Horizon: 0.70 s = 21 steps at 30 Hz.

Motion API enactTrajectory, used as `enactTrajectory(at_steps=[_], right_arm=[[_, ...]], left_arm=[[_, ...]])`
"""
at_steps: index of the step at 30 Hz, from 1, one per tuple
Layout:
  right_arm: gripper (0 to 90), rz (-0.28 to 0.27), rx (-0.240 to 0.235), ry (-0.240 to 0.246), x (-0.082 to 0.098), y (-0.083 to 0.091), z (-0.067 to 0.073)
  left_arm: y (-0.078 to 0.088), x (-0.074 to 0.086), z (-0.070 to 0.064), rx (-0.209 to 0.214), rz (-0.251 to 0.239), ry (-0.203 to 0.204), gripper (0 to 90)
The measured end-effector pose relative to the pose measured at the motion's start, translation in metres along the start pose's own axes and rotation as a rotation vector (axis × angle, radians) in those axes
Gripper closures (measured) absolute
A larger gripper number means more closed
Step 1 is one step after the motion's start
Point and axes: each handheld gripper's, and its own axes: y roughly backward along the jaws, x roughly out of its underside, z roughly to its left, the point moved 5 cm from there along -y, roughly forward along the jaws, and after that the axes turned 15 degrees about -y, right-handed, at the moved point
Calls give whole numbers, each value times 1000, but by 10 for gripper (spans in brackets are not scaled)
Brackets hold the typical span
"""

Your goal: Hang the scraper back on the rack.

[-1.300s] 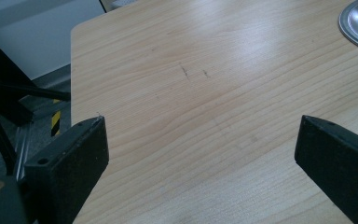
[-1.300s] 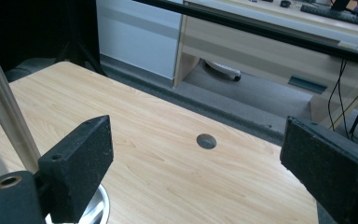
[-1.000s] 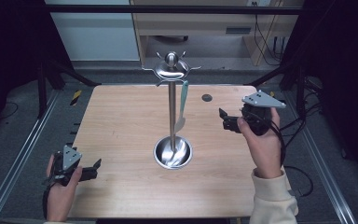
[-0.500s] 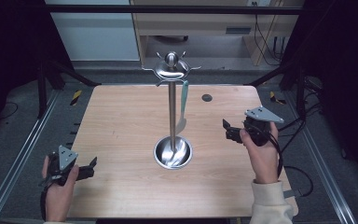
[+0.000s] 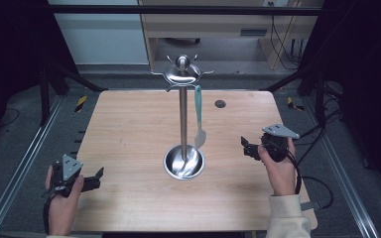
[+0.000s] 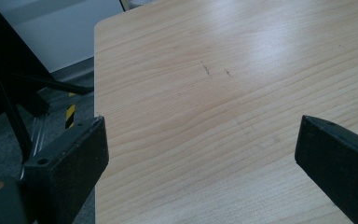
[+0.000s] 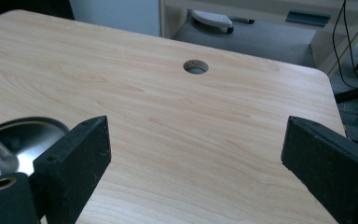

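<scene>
My released right tongs [image 5: 244, 147], nearer than my released left tongs [image 5: 98, 177], point left toward the spatula [image 5: 199, 119] hanging upright mid-counter.

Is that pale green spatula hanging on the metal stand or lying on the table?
Hanging. The spatula dangles blade-down from a hook at the top of the stand, beside its pole, above the round base.

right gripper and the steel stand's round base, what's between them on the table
Nothing: in the high view only bare wood separates the right gripper from the stand's base. The teal spatula hangs above that gap.
</scene>
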Motion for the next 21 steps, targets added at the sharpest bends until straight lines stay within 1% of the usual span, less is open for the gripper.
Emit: enactTrajectory(at_steps=[3,9,12,17,19,21], right_arm=[[89,22,6,9,5,-5,-3],[96,47,12,15,17,-14,-7],[111,40,17,14,22,-19,-7],[119,54,19,11,32,-29,-9],[119,67,15,11,36,-32,-10],[121,80,-8,-9,40,-36,-10]], left_arm=[[-1,0,0,4,1,3,24],[-1,-1,-2,10,5,-11,24],[-2,0,-2,8,4,-8,24],[-2,0,-2,8,4,-9,24],[-3,-1,-2,9,1,-9,24],[-3,-2,-3,16,-7,-11,24]])
